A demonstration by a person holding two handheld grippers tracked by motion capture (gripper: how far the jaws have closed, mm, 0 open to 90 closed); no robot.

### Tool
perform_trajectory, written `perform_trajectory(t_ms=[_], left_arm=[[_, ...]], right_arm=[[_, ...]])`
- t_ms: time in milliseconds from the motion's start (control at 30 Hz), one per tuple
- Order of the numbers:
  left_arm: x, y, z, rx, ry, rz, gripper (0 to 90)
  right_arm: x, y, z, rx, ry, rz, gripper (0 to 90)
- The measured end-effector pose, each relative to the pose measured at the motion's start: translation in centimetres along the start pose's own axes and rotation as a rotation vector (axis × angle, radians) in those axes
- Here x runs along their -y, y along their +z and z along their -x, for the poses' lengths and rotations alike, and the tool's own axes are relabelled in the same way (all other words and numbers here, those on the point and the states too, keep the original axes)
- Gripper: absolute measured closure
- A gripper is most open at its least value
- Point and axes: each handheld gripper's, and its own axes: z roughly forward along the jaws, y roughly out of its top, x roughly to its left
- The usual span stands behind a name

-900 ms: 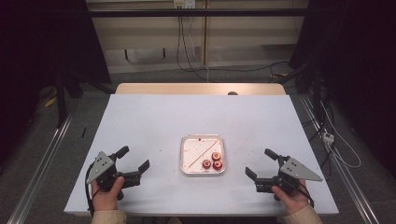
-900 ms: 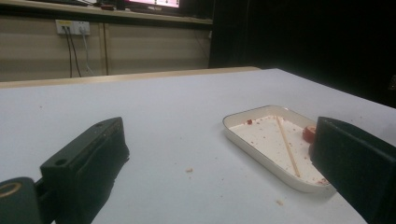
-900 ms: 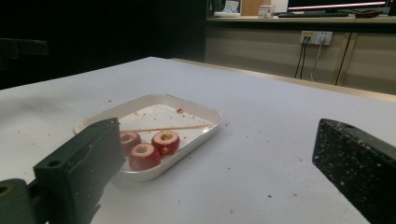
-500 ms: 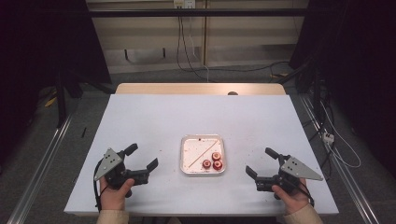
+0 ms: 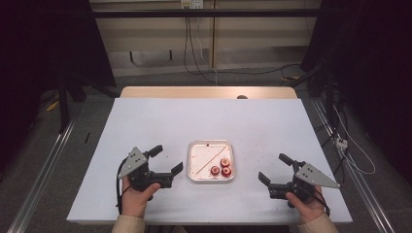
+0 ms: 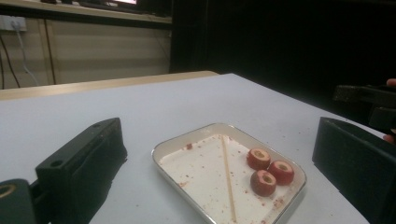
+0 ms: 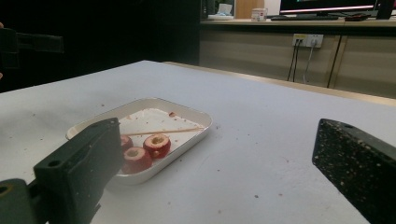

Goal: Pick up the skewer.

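Note:
A white tray (image 5: 190,162) lies at the table's front middle, holding three red cored fruit pieces (image 5: 225,162) and a thin wooden skewer (image 5: 209,161). My left gripper (image 5: 166,159) stands open just left of the tray, apart from it, nothing between its jaws. My right gripper (image 5: 273,168) stands open further off to the tray's right, also empty. From the left gripper view, the tray (image 6: 161,151), fruit pieces (image 6: 263,182) and skewer (image 6: 228,172) lie ahead between the jaws. The right gripper view has the tray (image 7: 201,119) and fruit (image 7: 157,144) ahead to the left.
The white table (image 5: 145,126) carries small red crumbs around the tray. A wooden strip (image 5: 209,92) runs along its far edge. Cables (image 5: 194,53) hang on the wall behind, and metal rails (image 5: 43,165) flank the table on the floor.
My left gripper has moved right and a little forward, up close to the tray. The right gripper has stayed where it was.

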Motion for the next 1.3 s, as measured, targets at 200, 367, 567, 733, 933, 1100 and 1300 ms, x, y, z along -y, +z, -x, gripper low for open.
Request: perform_trajectory(t_ms=[200,367,567,733,933,1100,1300], left_arm=[[-0.4,1.4,0.7,0.016,-0.005,-0.046,1.6],[-0.6,2.9,1.2,0.018,-0.024,-0.092,1.7],[-0.6,5.1,2.0,0.032,0.012,-0.182,8.5],[-0.6,6.8,2.3,0.056,0.044,-0.269,23.3],[-0.5,8.6,2.2,0.043,0.059,-0.375,39.4],[-0.5,10.3,2.3,0.047,0.097,-0.463,47.3],[-0.4,11.8,2.5,0.071,0.088,-0.529,53.7]], right_arm=[[-0.1,-0.1,0.2,0.01,0.006,0.004,1.0],[-0.1,-0.1,0.3,0.011,0.006,0.005,1.0],[-0.2,0.0,0.4,0.012,0.005,0.007,1.1],[-0.3,0.0,0.5,0.01,0.003,0.009,1.2],[-0.3,0.1,0.6,0.01,0.01,0.011,1.3],[-0.3,0.2,0.5,0.007,0.007,0.008,1.4],[-0.3,0.1,0.7,0.008,0.014,0.011,1.4]])
